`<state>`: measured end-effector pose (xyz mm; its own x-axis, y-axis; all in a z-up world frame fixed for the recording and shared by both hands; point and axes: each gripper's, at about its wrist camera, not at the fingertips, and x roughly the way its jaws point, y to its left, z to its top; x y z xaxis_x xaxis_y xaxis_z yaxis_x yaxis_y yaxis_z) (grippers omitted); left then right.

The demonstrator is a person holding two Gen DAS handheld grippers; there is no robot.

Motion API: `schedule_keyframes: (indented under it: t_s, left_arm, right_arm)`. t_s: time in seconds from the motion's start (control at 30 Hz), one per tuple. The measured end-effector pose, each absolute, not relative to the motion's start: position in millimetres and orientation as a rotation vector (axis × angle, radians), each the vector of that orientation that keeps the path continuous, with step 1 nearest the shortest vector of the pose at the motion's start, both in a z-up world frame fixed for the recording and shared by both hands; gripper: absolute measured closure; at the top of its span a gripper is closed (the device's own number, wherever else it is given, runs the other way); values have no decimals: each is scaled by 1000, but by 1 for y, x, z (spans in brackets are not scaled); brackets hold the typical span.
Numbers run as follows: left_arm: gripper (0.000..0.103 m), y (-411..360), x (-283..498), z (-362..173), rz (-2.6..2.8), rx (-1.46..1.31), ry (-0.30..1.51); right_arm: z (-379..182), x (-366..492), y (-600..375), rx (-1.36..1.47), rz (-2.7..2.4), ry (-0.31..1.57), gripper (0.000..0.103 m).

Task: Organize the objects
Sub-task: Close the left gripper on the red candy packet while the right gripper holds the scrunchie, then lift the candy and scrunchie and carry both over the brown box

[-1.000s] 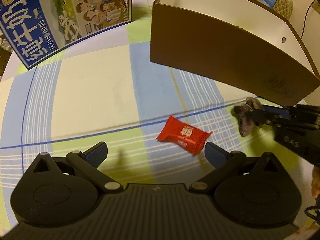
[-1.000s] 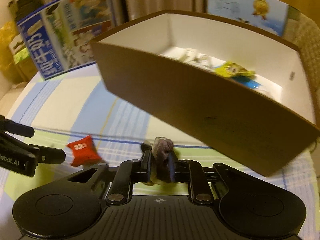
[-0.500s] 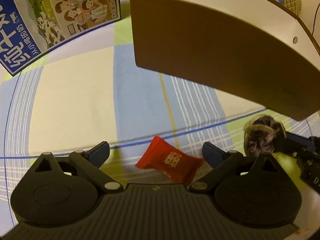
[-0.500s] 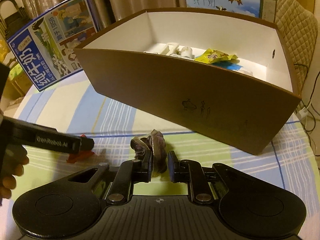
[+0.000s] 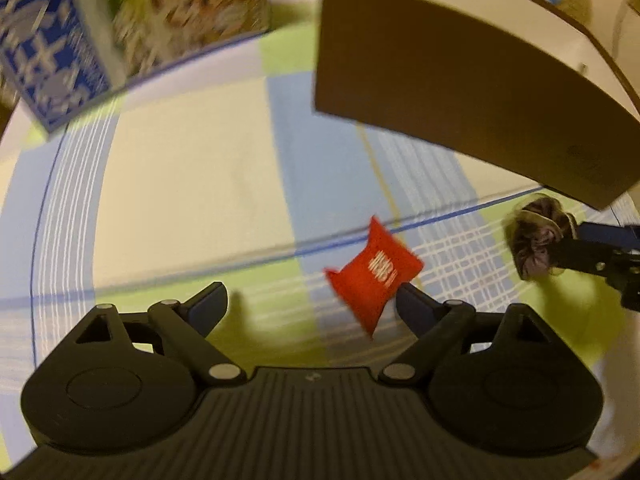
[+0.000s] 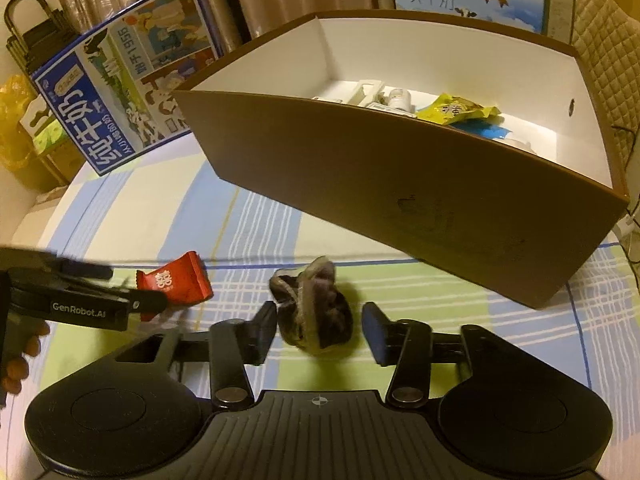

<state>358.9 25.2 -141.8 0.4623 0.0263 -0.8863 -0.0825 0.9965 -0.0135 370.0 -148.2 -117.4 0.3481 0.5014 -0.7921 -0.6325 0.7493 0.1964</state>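
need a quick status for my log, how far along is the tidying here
Done: several items, including a yellow packet, already lie in the brown box. In hand: nothing. The open right gripper straddles the scrunchie; the open left gripper is at the red packet. Both remain on the tablecloth.

Left wrist view smeared by motion blur, carton [image 5: 60,40] print unreadable, packet [image 5: 374,276] lettering illegible, box [image 6: 400,184] contents half hidden behind its near wall, hand [image 6: 16,356] cut by the frame edge

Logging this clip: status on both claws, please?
Left claw open, red packet at its right finger. Right claw open around dark scrunchie on tablecloth. Brown box just beyond, nothing in the way.
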Motion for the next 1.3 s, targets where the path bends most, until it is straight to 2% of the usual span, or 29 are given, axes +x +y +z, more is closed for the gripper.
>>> schedule_keyframes:
  t_s: [0.23, 0.3, 0.37, 0.4, 0.43, 0.47, 0.5, 0.7, 0.93, 1.0, 1.03, 1.3]
  left_arm:
    - [16, -1, 373, -147, -83, 163, 1065]
    - [25, -7, 375, -151, -106, 203, 1064]
    - [40, -10, 377, -154, -128, 210, 1069]
    - [43, -10, 378, -155, -136, 196, 1074]
    - [52, -9, 378, -154, -140, 179, 1071]
    - [69, -8, 377, -154, -149, 162, 1071]
    - [74, -7, 378, -154, -161, 139, 1073]
    - [78, 9, 371, -150, -126, 31, 1084]
    - [78, 29, 353, -133, -72, -53, 1068]
    - [78, 33, 349, -125, -67, -64, 1058]
    - [78, 34, 347, -122, -65, -69, 1055]
    - [78, 29, 348, -97, -79, -84, 1010]
  right_arm:
    - [-117, 365, -150, -164, 734, 963, 53]
    - [-117, 365, -152, -163, 729, 964, 52]
    - [-117, 364, -152, -166, 728, 966, 52]
    - [-117, 364, -151, -168, 729, 967, 52]
    - [-117, 364, -150, -170, 731, 966, 52]
    - [-117, 364, -149, -173, 735, 965, 52]
    - [-117, 364, -148, -176, 736, 965, 52]
    - [-121, 364, -135, -207, 760, 967, 52]
    - [-128, 367, -127, -237, 735, 946, 53]
    - [-127, 367, -128, -244, 734, 928, 66]
    - [-126, 367, -128, -247, 743, 931, 81]
    - [-110, 363, -144, -185, 759, 924, 86]
